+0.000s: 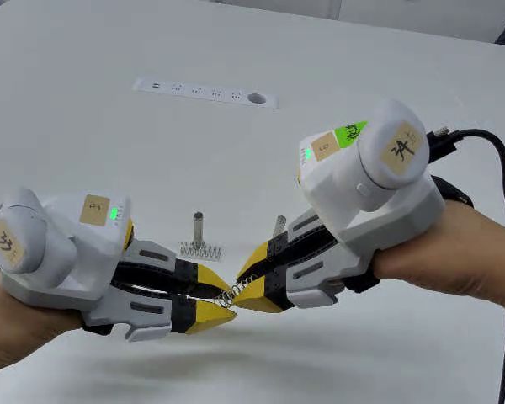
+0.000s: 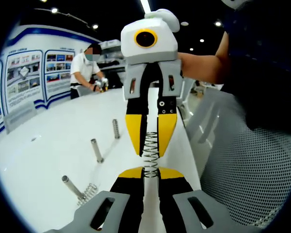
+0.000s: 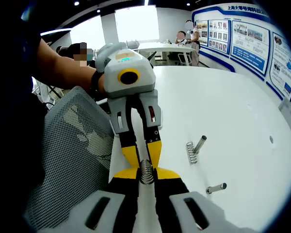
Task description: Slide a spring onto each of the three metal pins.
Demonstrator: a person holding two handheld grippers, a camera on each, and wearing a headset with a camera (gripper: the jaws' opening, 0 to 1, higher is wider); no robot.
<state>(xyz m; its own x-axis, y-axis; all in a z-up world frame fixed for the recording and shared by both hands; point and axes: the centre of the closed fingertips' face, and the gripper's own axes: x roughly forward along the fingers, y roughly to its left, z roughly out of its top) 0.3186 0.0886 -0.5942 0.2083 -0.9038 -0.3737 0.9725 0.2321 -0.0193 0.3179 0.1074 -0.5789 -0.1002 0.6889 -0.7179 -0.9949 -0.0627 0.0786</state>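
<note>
A small coil spring (image 1: 228, 294) hangs in the air between my two grippers. My left gripper (image 1: 221, 304) is shut on one end and my right gripper (image 1: 241, 286) on the other, tip to tip. In the left gripper view the spring (image 2: 151, 154) runs from my own jaws up into the right gripper (image 2: 150, 143). Behind them a metal pin (image 1: 198, 227) stands upright with a loose spring (image 1: 201, 250) lying at its foot. A second pin (image 1: 279, 225) is partly hidden by the right gripper. The left gripper view shows three pins; the far pin (image 2: 116, 128) looks ribbed.
A white power strip (image 1: 206, 91) lies flat on the white table (image 1: 84, 143) further back. A black cable (image 1: 495, 168) trails from the right gripper. A grey mesh chair (image 2: 242, 170) stands at the table's near edge. A person (image 2: 87, 70) stands far off.
</note>
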